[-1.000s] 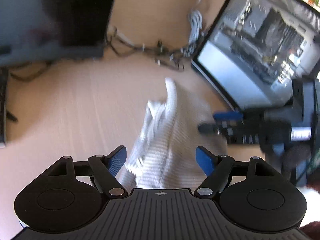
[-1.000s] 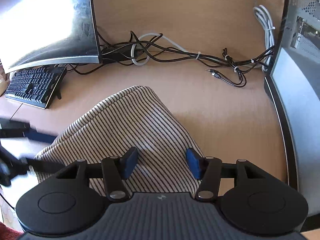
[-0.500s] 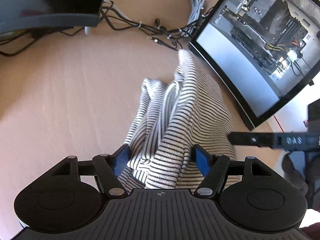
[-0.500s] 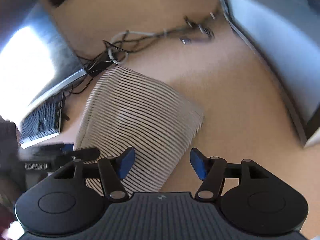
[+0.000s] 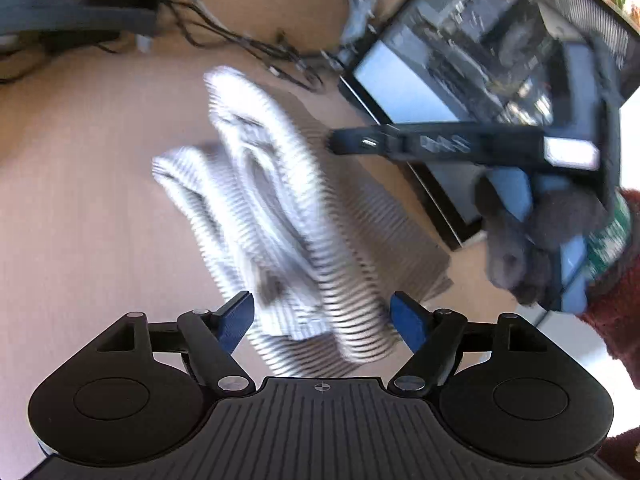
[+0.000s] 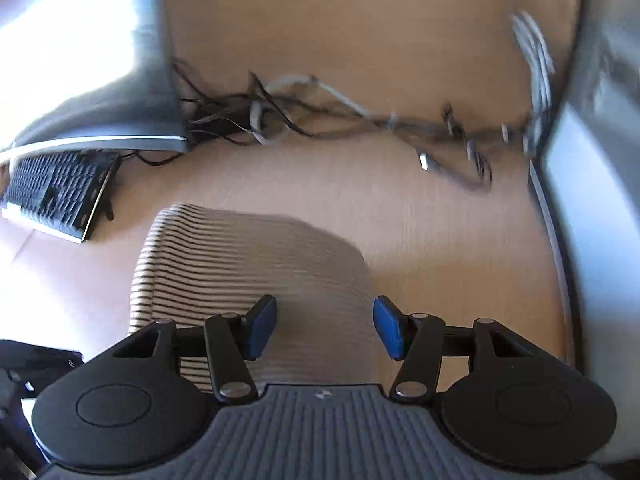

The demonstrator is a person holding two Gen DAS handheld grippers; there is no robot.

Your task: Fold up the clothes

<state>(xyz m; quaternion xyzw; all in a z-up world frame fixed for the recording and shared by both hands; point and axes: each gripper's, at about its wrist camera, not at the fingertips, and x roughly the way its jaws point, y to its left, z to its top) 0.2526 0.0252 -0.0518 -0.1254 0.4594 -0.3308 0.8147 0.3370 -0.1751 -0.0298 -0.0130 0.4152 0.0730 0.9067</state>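
No writing I can read; print on right tool too blurred. Striped garment (image 5: 280, 216) bunched in folds on wooden desk (image 5: 80, 200), running toward 12 o'clock. My left gripper (image 5: 322, 318): jaws just widened, spread, cloth between pads, not pinched. My right gripper (image 6: 325, 328): jaws just narrowed, apart, angled down over smooth cloth; gloved hand (image 5: 536, 240) at 3 o'clock.

black grippers, blue jaws; grey glove (image 5: 520, 248), dark red sleeve (image 5: 616, 296).

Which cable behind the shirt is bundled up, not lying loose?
The white cable bundle against the computer case on the right; the black cables trail loose along the desk by the monitor.
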